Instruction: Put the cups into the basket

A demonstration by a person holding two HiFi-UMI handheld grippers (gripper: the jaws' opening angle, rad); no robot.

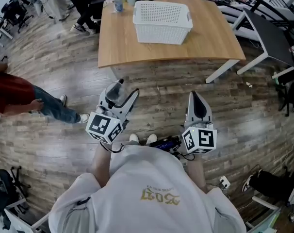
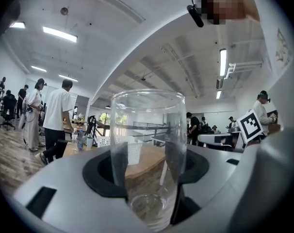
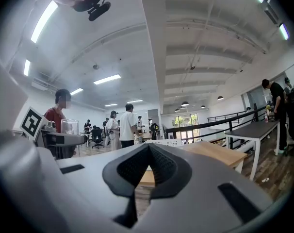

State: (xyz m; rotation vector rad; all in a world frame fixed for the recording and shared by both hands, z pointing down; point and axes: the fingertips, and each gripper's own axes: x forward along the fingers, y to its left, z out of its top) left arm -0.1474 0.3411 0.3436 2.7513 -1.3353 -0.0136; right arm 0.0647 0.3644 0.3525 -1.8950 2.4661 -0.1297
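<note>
A clear glass cup (image 2: 146, 144) stands upright between the dark pads of my left gripper (image 2: 147, 178), which is shut on it. In the head view that gripper (image 1: 119, 100) hangs over the wooden floor, short of the table, with the cup (image 1: 115, 90) in it. My right gripper (image 1: 196, 101) hangs beside it with its jaws shut and nothing between them; its own view shows the pads (image 3: 132, 166) meeting. The white slatted basket (image 1: 161, 21) stands on the wooden table (image 1: 210, 42) ahead. Small cups and bottles (image 1: 120, 0) stand at the table's far left corner.
A person in red and jeans (image 1: 21, 101) stands close on the left. Other people (image 1: 84, 4) stand beyond the table's far left. A dark table with white legs (image 1: 268, 38) is at the right. Cables and a power strip (image 1: 223, 181) lie on the floor near my feet.
</note>
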